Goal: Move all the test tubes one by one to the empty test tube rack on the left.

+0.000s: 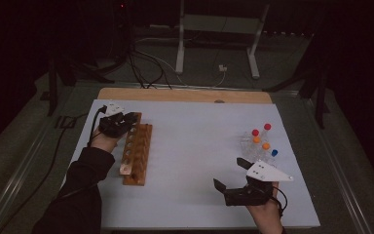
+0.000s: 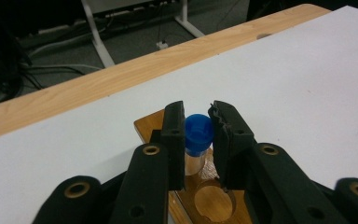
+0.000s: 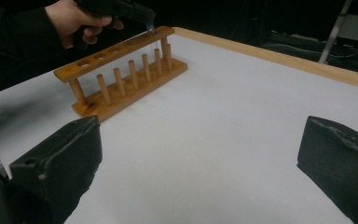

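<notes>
Left gripper (image 1: pixel 126 122) at about ten o'clock on the white table (image 1: pixel 195 161), over the far end of the wooden rack (image 1: pixel 136 153). Jaws drawn close, clamped on a clear tube with a blue cap (image 2: pixel 198 133); both pads against the cap's sides in the left gripper view. Tube upright, lower end going down toward the rack's top board at its far end; whether seated in a hole, cannot tell. One empty round hole (image 2: pixel 214 203) just below the jaws in that view. Gripping hand (image 3: pixel 77 21) seen at eleven o'clock in the right gripper view, above the rack's far end, a dark sleeve behind it.

Rack lying lengthwise from twelve to six o'clock along the left part of the table, a row of holes in the top board, a row of pegs along the base.

Right gripper (image 1: pixel 233 176) at about five o'clock on the table, jaws spread wide, nothing between them; bare white surface between the two black pads in the right gripper view. Grey three-cornered plate on top.

Cluster of capped tubes (image 1: pixel 260 141) at three o'clock, just beyond the right gripper: red, orange and blue caps, standing close together, well apart from the rack.

Wooden table edge (image 1: pixel 185 94) showing at twelve o'clock beyond the white surface.
</notes>
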